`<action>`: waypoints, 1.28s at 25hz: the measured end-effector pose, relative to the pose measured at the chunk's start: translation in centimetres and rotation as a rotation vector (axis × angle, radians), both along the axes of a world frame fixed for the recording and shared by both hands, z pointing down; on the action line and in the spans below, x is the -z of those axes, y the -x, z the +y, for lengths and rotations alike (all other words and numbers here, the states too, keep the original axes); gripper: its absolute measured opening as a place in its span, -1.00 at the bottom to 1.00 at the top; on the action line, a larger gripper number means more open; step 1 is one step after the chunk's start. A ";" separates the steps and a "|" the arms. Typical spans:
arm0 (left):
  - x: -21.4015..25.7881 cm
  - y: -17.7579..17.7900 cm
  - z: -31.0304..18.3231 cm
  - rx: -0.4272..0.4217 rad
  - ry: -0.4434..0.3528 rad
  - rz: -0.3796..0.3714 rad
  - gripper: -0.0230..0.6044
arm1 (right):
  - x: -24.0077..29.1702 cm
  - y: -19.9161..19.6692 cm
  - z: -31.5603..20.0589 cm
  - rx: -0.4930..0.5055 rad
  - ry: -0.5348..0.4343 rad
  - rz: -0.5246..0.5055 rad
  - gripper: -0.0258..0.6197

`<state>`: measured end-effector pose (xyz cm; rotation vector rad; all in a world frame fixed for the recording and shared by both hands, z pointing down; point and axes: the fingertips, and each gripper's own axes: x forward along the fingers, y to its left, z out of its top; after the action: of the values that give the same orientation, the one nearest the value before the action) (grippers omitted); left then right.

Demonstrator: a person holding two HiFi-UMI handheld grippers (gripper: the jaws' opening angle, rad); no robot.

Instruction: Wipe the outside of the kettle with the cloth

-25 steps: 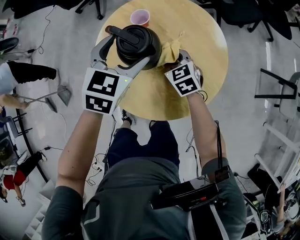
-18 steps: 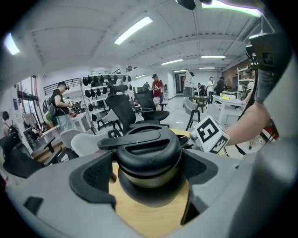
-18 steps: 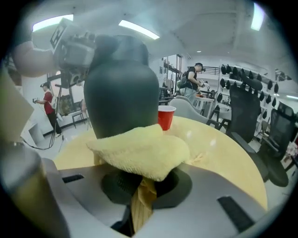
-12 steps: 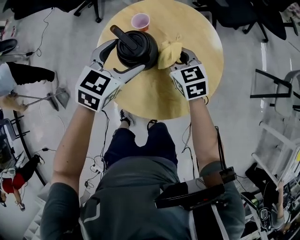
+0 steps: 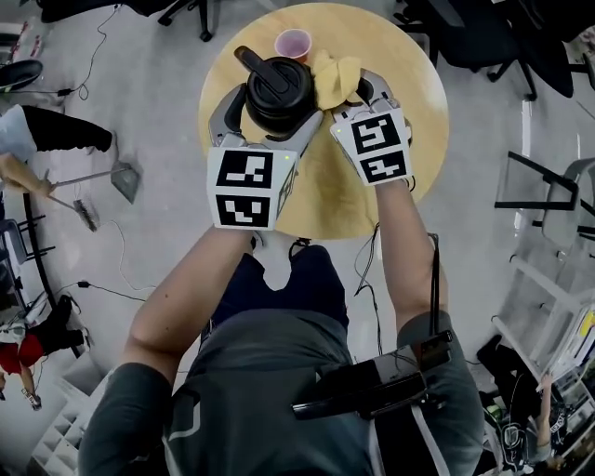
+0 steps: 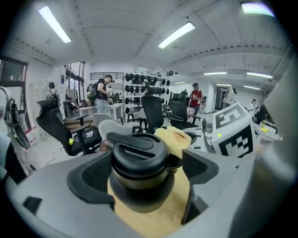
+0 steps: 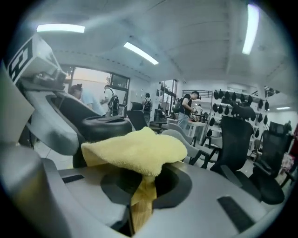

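Observation:
A black kettle (image 5: 279,88) with a lid handle stands on the round wooden table (image 5: 409,84). My left gripper (image 5: 271,110) reaches it from the near side, its jaws straddling the body. In the left gripper view the kettle (image 6: 139,172) fills the space between the jaws of that gripper (image 6: 142,179), with a strip of table showing beside the right jaw. My right gripper (image 5: 358,91) is shut on a yellow cloth (image 5: 333,79), which lies against the kettle's right side. In the right gripper view the cloth (image 7: 135,148) drapes over the right gripper (image 7: 142,188) and is pinched between its jaws.
A pink cup (image 5: 293,43) stands just beyond the kettle near the table's far edge. Office chairs (image 5: 465,28) ring the far side. A dustpan and broom (image 5: 121,181) lie on the floor to the left. Cables trail under the table's near edge.
The left gripper swung from the kettle's lower left round to its near side, jaws still around it. The right gripper carried the cloth farther along the kettle's right side.

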<state>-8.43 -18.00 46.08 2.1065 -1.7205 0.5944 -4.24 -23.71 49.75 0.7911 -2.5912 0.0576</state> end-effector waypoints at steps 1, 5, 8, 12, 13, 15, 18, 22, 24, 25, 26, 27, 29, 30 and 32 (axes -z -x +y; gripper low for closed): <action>0.0 0.0 -0.2 0.005 0.002 -0.004 0.55 | -0.5 -0.2 -0.2 -0.002 -0.006 0.009 -0.73; 0.0 0.0 0.0 0.030 0.025 -0.012 0.55 | -3.6 -0.9 -0.5 -0.024 0.050 0.023 -0.73; 0.0 0.0 0.5 0.062 0.040 -0.018 0.55 | -7.3 -0.9 -0.1 -0.025 0.118 0.055 -0.73; 0.3 -0.1 0.2 0.095 0.027 0.004 0.55 | -11.5 -1.0 0.0 -0.033 0.182 0.085 -0.73; 0.4 -0.1 0.2 0.104 0.020 0.018 0.55 | -12.3 -1.1 0.0 -0.032 0.191 0.092 -0.73; 0.6 -0.1 0.3 0.123 0.010 0.036 0.55 | -13.4 -1.1 0.1 -0.034 0.203 0.097 -0.73; 0.4 0.2 0.2 0.153 0.007 -0.002 0.55 | -13.7 -0.9 0.2 -0.044 0.210 0.085 -0.73; 0.1 0.5 -0.3 0.247 -0.004 -0.067 0.56 | -13.5 -0.9 0.5 -0.051 0.218 0.083 -0.73; 0.0 0.6 -0.3 0.268 -0.016 -0.092 0.56 | -13.4 -1.0 0.8 -0.056 0.226 0.084 -0.73; 0.0 0.6 -0.3 0.268 -0.023 -0.099 0.56 | -13.3 -1.0 1.0 -0.055 0.231 0.082 -0.73; 0.0 0.7 -0.2 0.263 -0.029 -0.103 0.56 | -13.1 -1.0 1.3 -0.051 0.236 0.079 -0.73; 0.0 0.9 -0.1 0.253 -0.032 -0.103 0.56 | -12.8 -1.1 1.5 -0.048 0.240 0.073 -0.73; 0.0 1.0 0.0 0.219 -0.022 -0.106 0.56 | -11.9 -1.5 1.7 -0.050 0.241 0.054 -0.73; -0.1 1.0 0.1 0.194 -0.014 -0.107 0.56 | -11.2 -1.8 1.6 -0.057 0.235 0.042 -0.73; -0.2 1.1 0.4 0.132 -0.008 -0.108 0.56 | -9.4 -2.5 1.4 -0.077 0.217 0.011 -0.73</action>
<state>-9.49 -17.61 46.30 1.9795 -1.9061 0.6742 -1.75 -22.35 59.13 0.8072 -2.4893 0.3499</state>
